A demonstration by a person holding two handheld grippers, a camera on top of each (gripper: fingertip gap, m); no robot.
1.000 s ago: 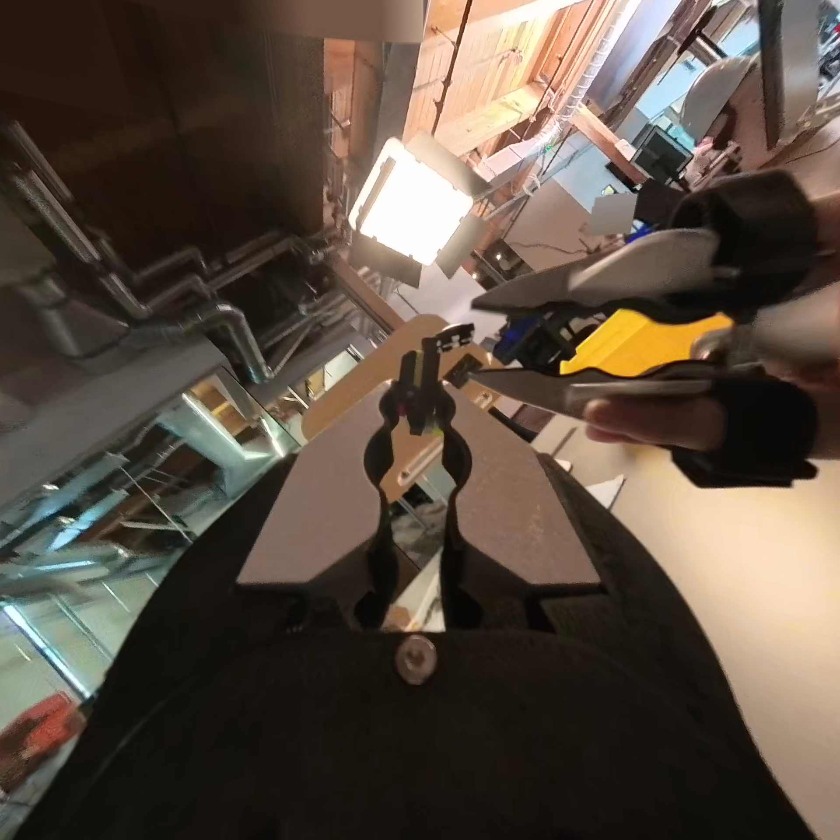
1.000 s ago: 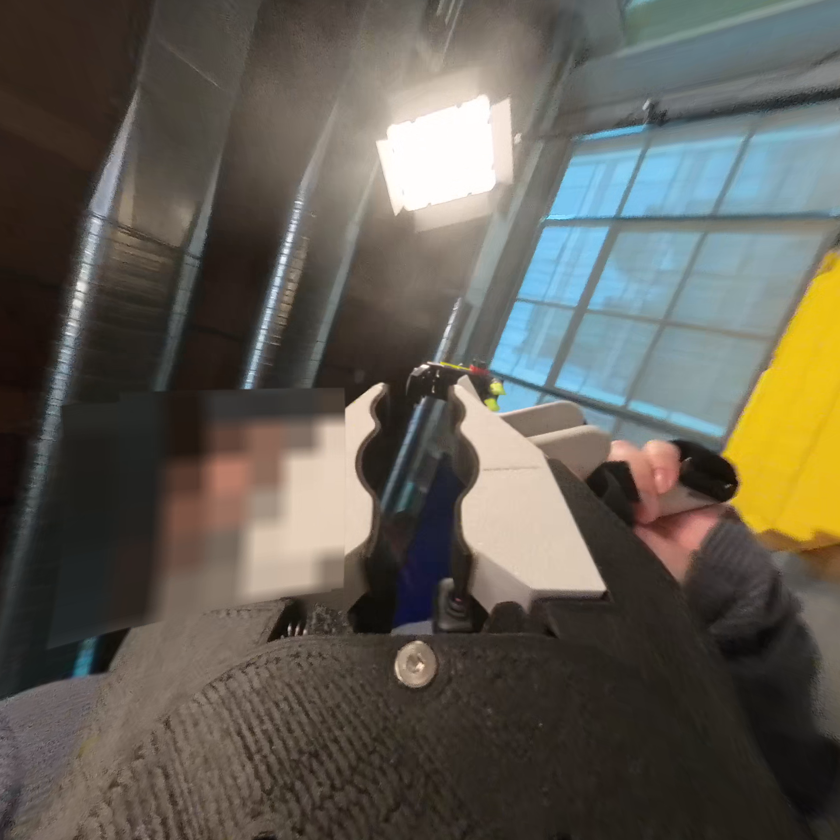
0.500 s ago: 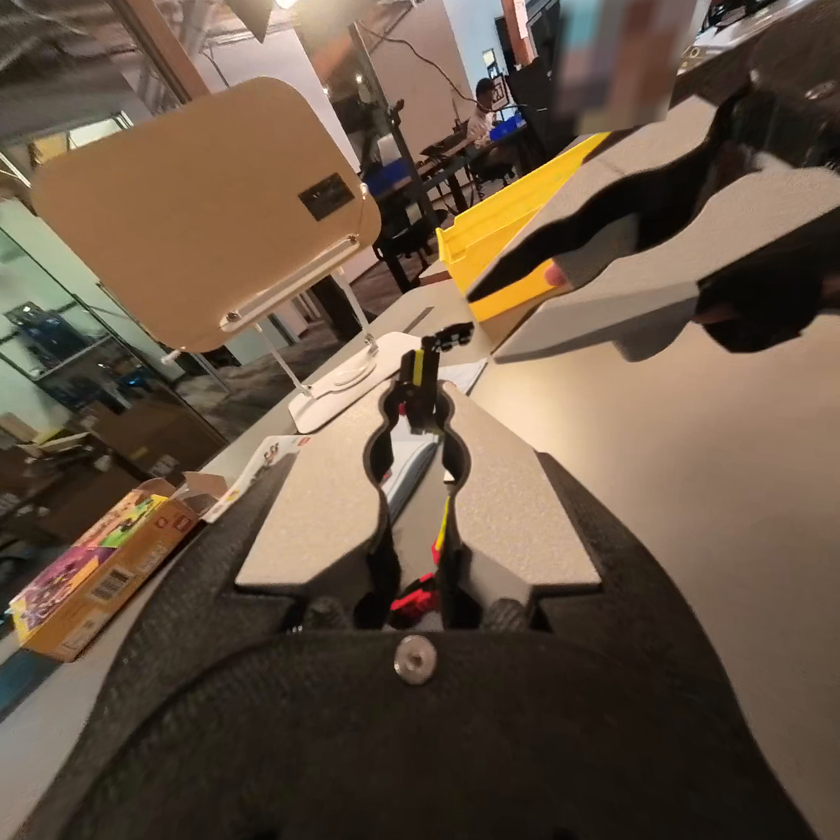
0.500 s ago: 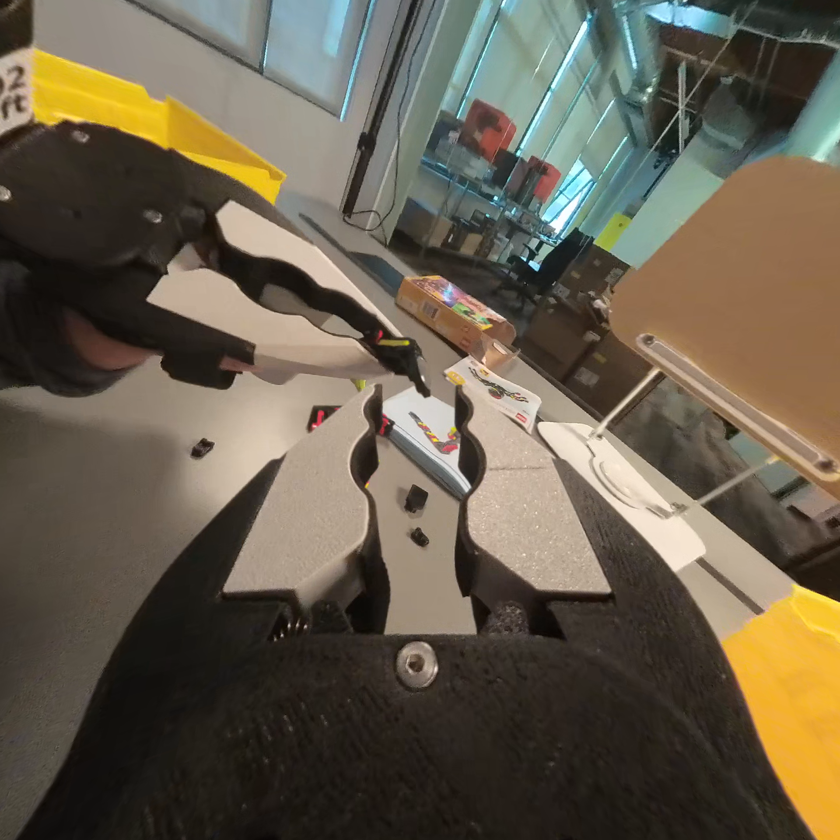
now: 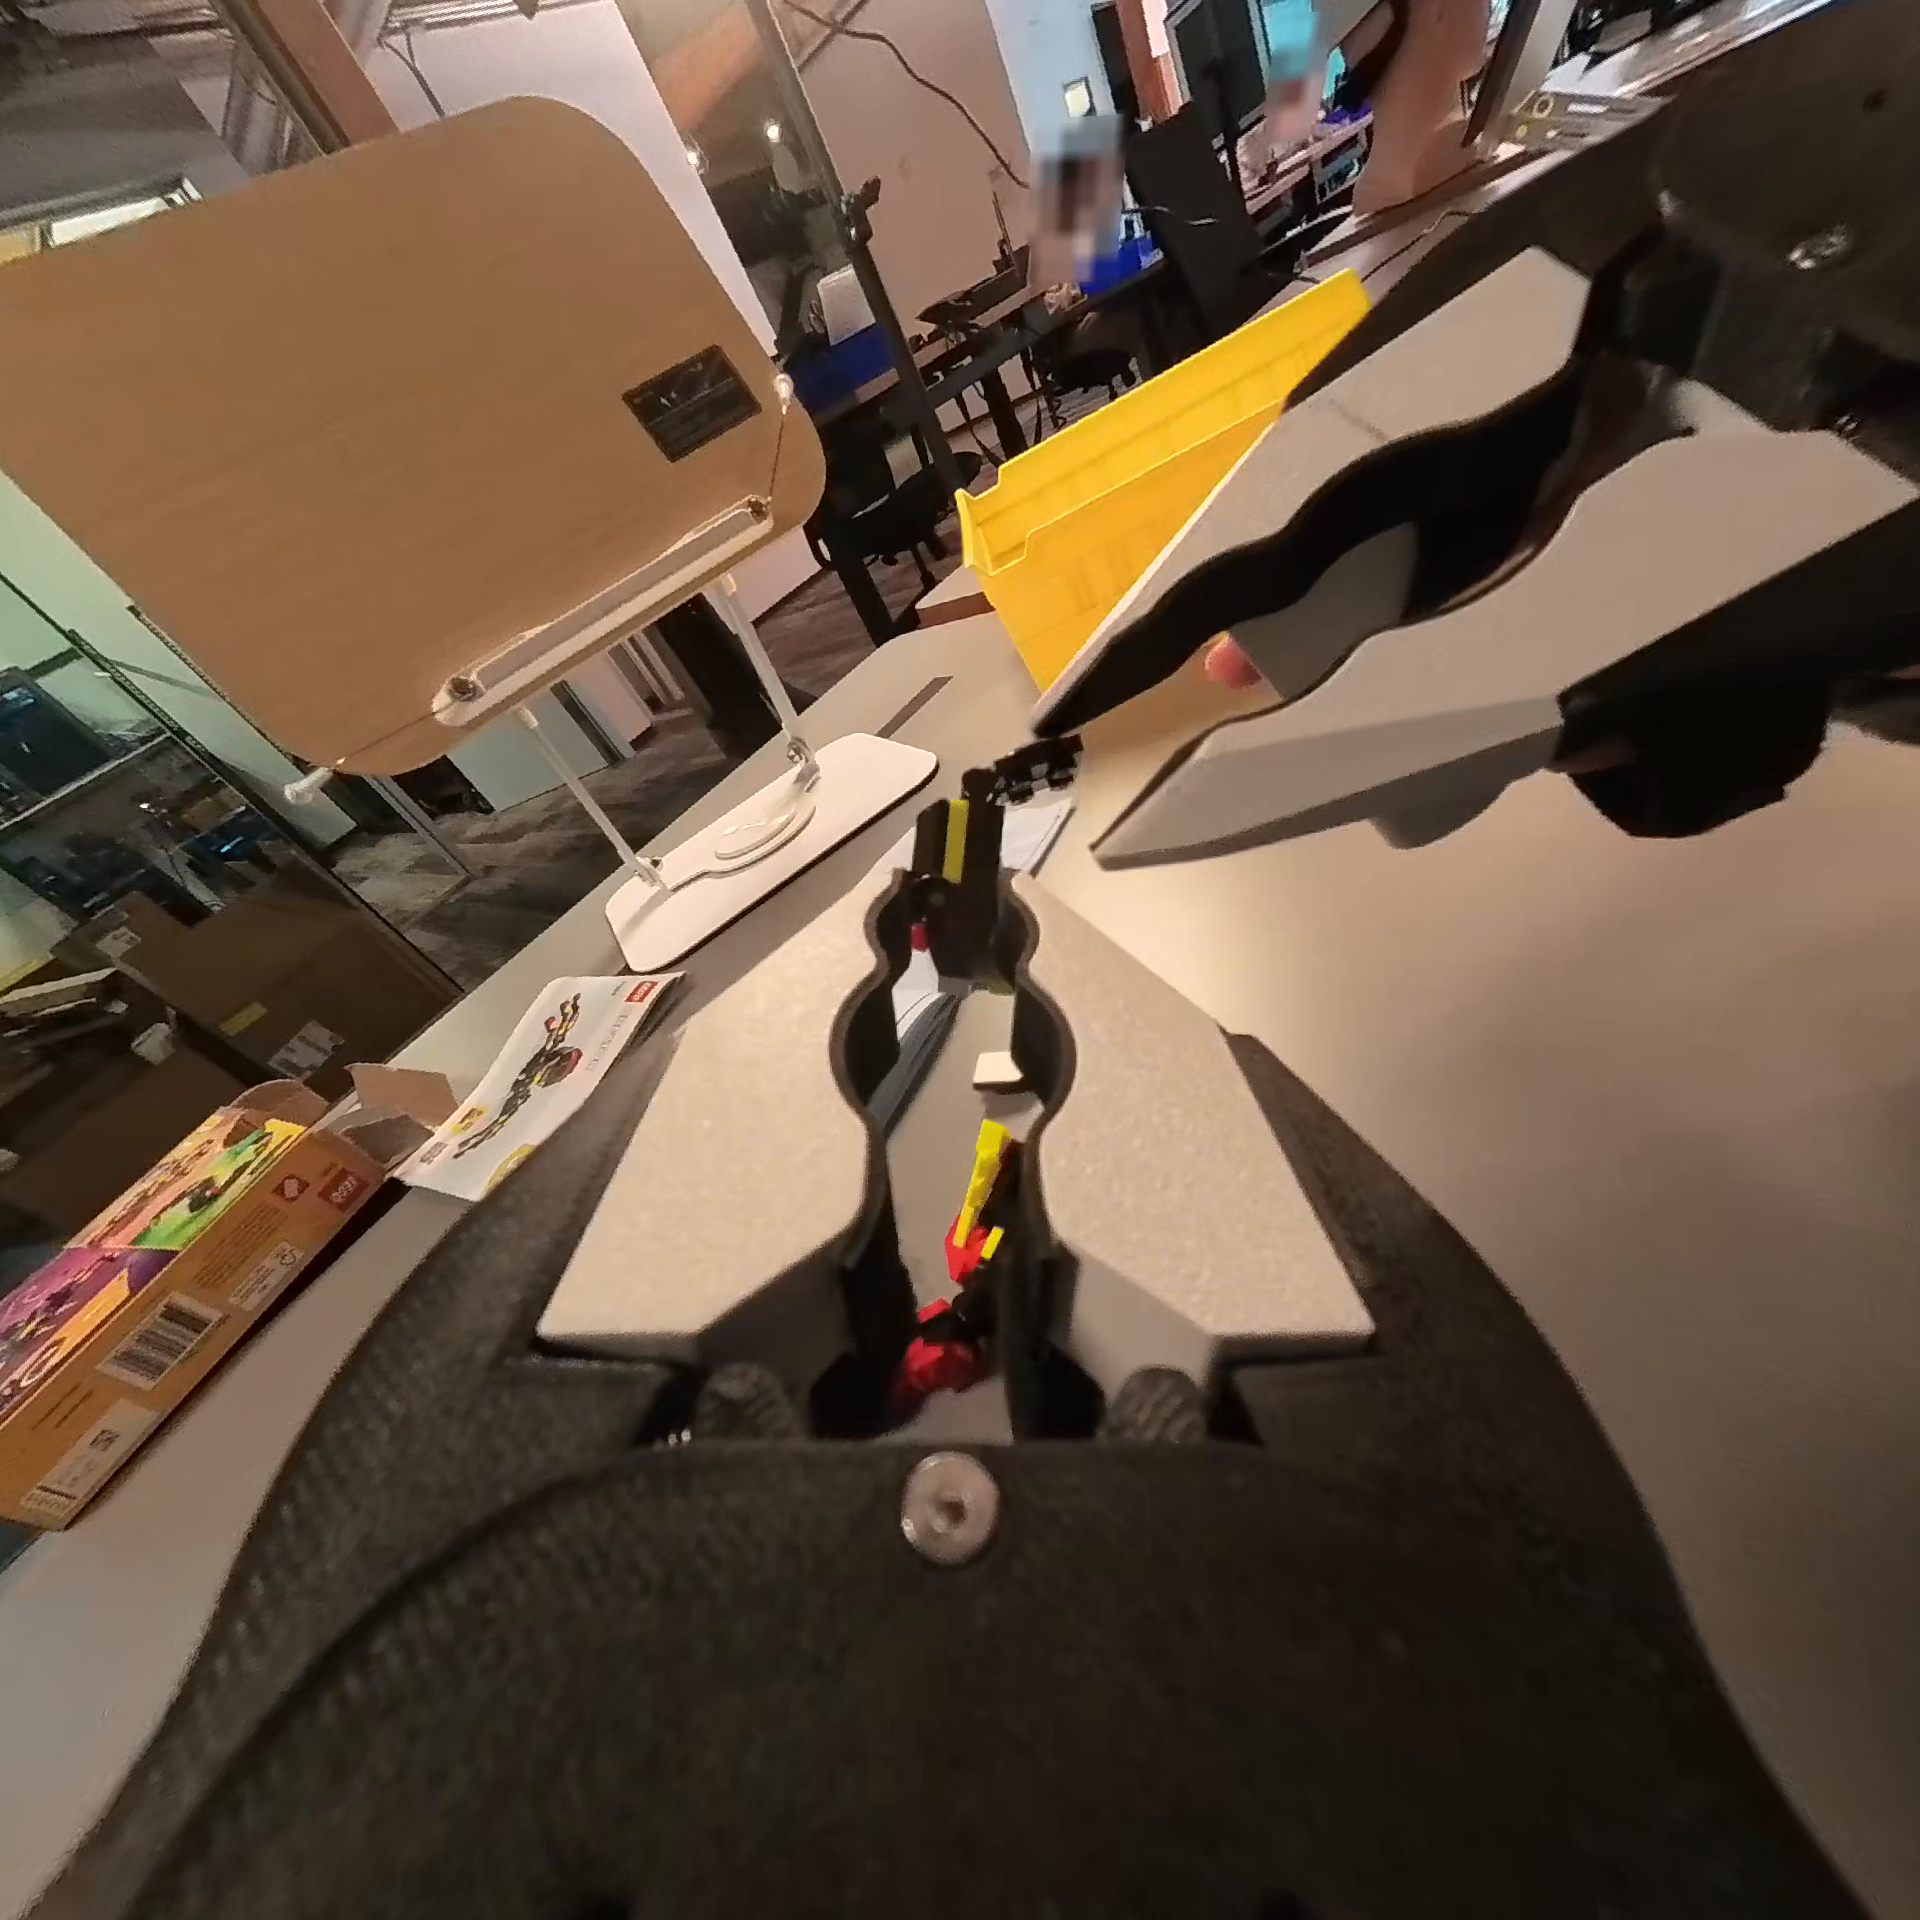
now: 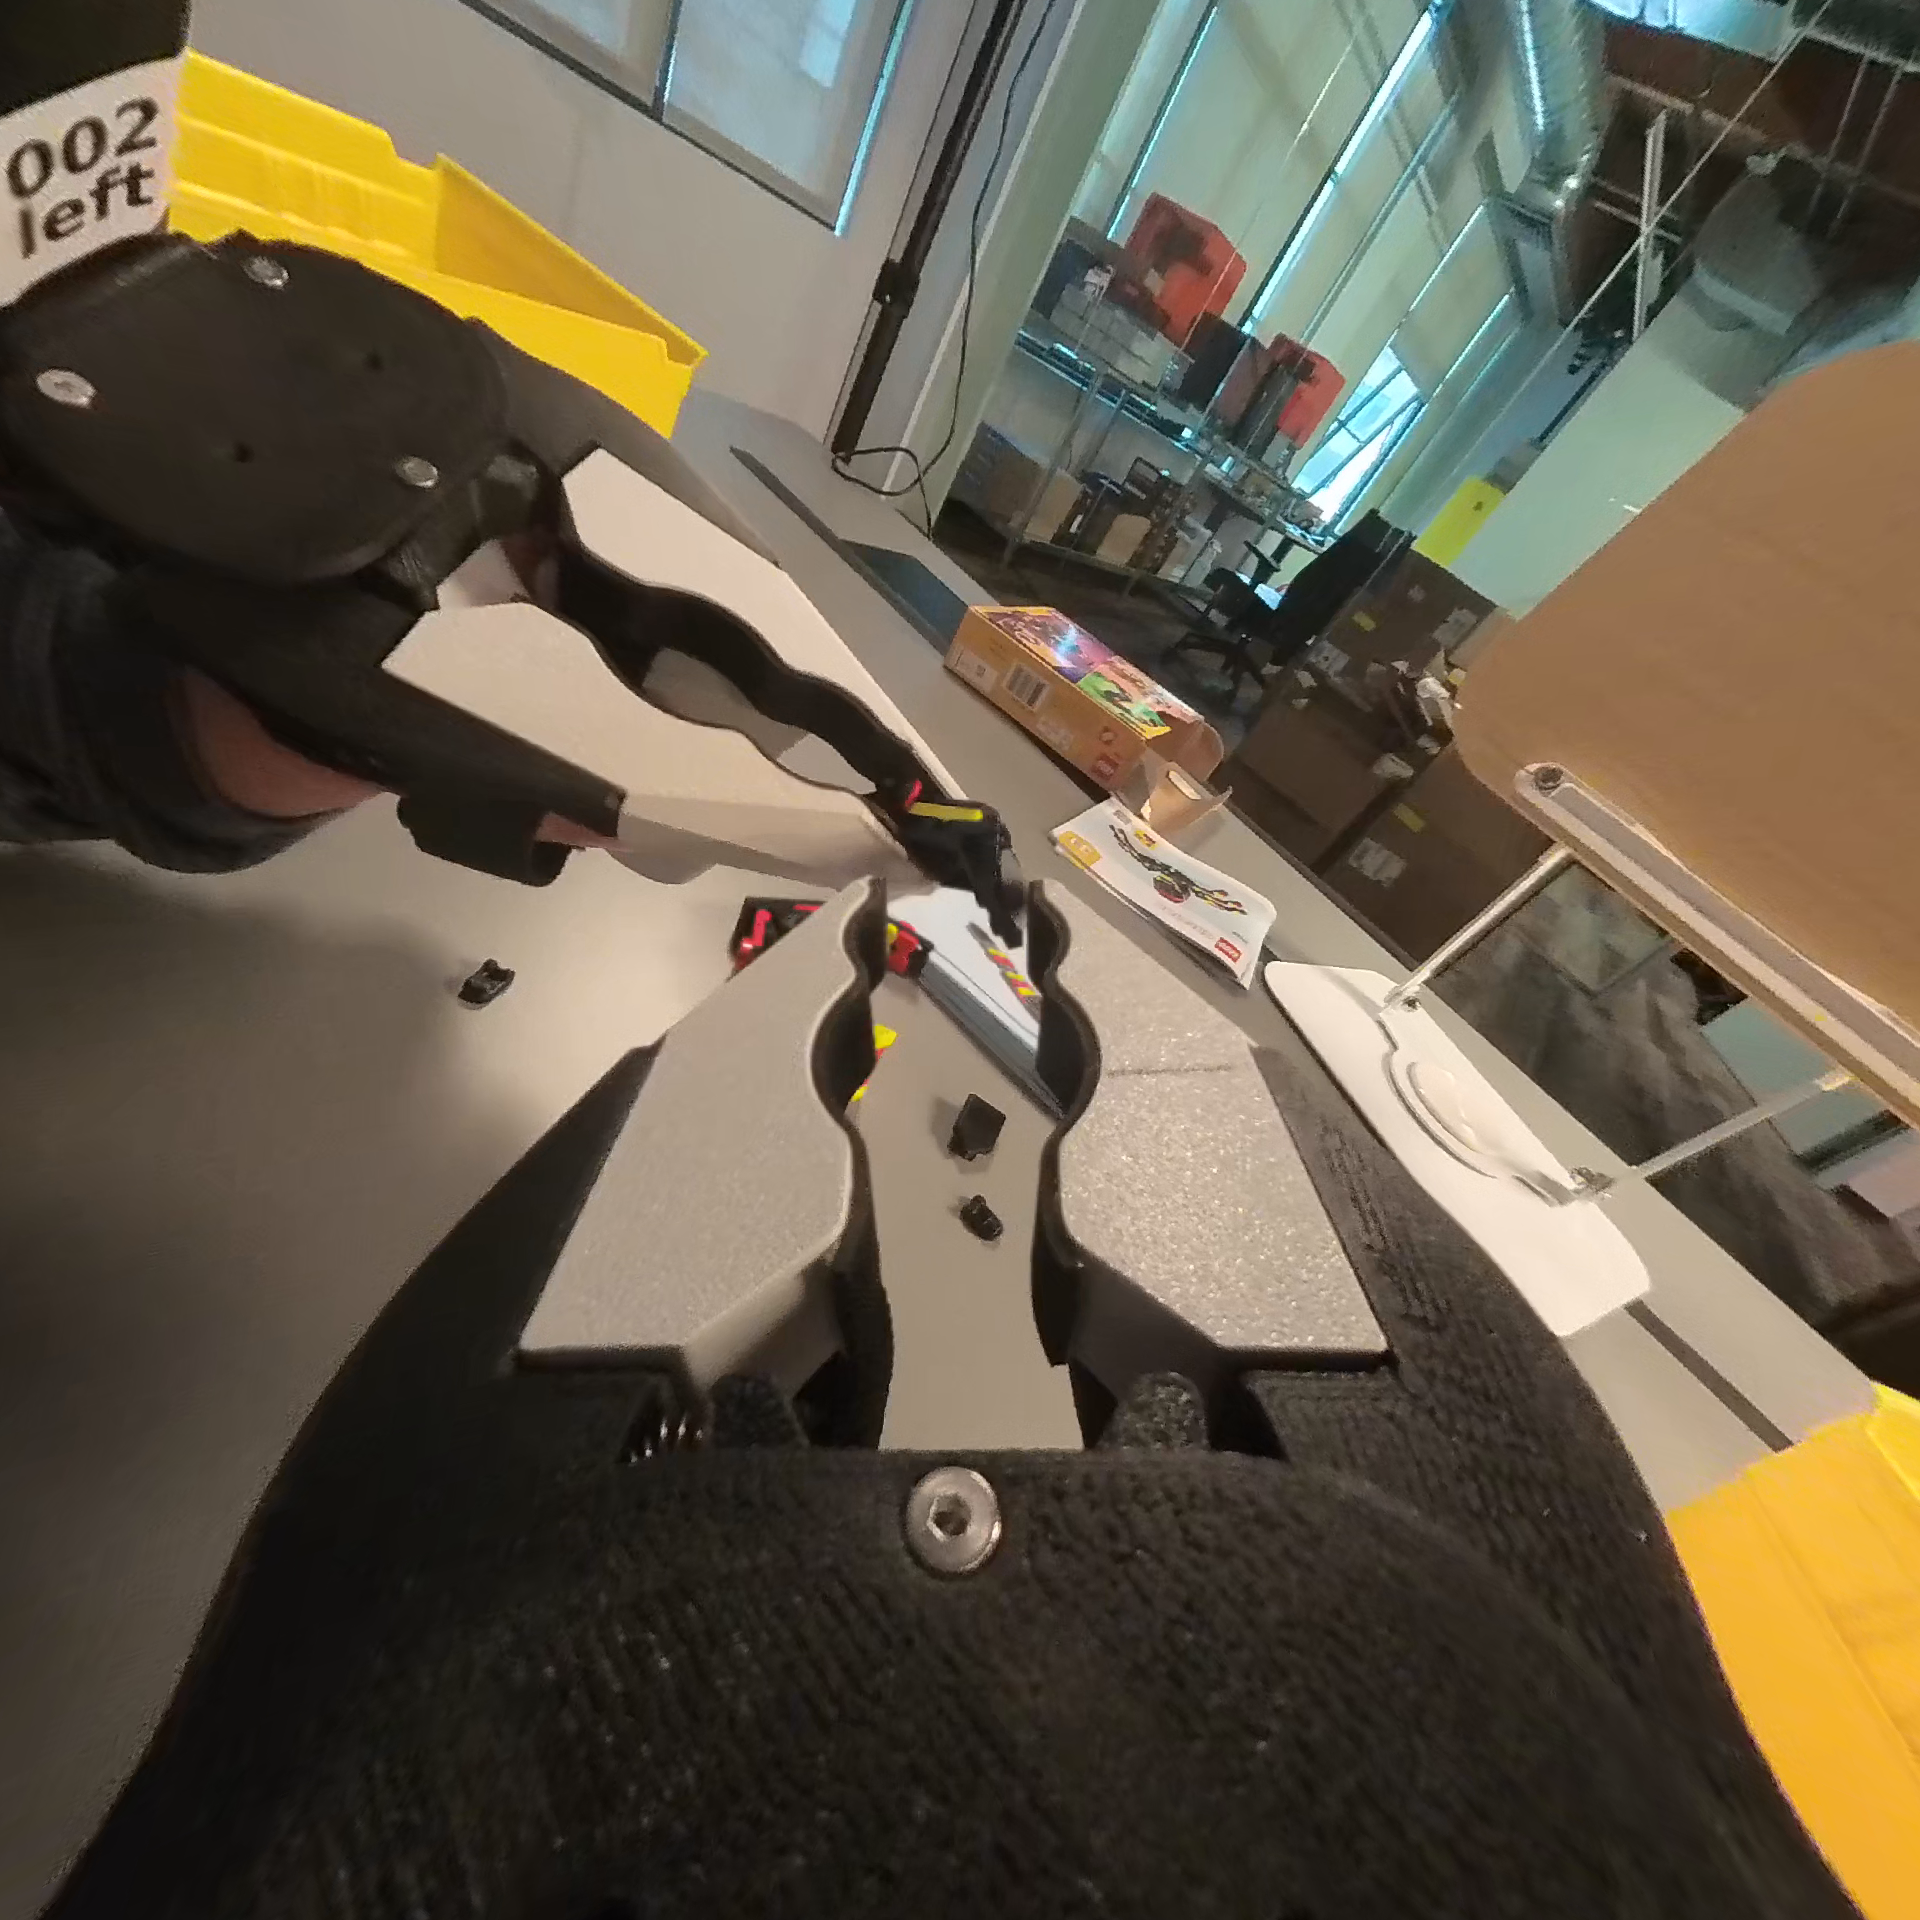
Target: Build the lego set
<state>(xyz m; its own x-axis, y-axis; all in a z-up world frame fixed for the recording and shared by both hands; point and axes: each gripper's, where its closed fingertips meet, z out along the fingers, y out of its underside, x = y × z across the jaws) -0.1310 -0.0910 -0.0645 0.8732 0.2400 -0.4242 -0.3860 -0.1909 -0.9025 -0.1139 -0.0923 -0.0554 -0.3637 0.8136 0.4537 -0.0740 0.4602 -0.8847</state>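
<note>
Left wrist view shows my left gripper [image 5: 951, 904] clamped on a black-and-yellow lego assembly [image 5: 961, 842], held above the grey table [image 5: 1455, 1039], with my right gripper [image 5: 1070, 779] parted and empty, its upper tip just at the assembly's end. Loose lego pieces [image 6: 977, 1127], an instruction booklet [image 6: 1164, 894], the lego box [image 6: 1070, 686], a tan board on a white stand [image 5: 769, 831] and yellow bins [image 5: 1122, 499] share the table. Windows and shelving lie beyond.

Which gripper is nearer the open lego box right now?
Left. The left gripper, shut on the lego piece, has the lego box beside it; the right gripper is farther across the table.
</note>
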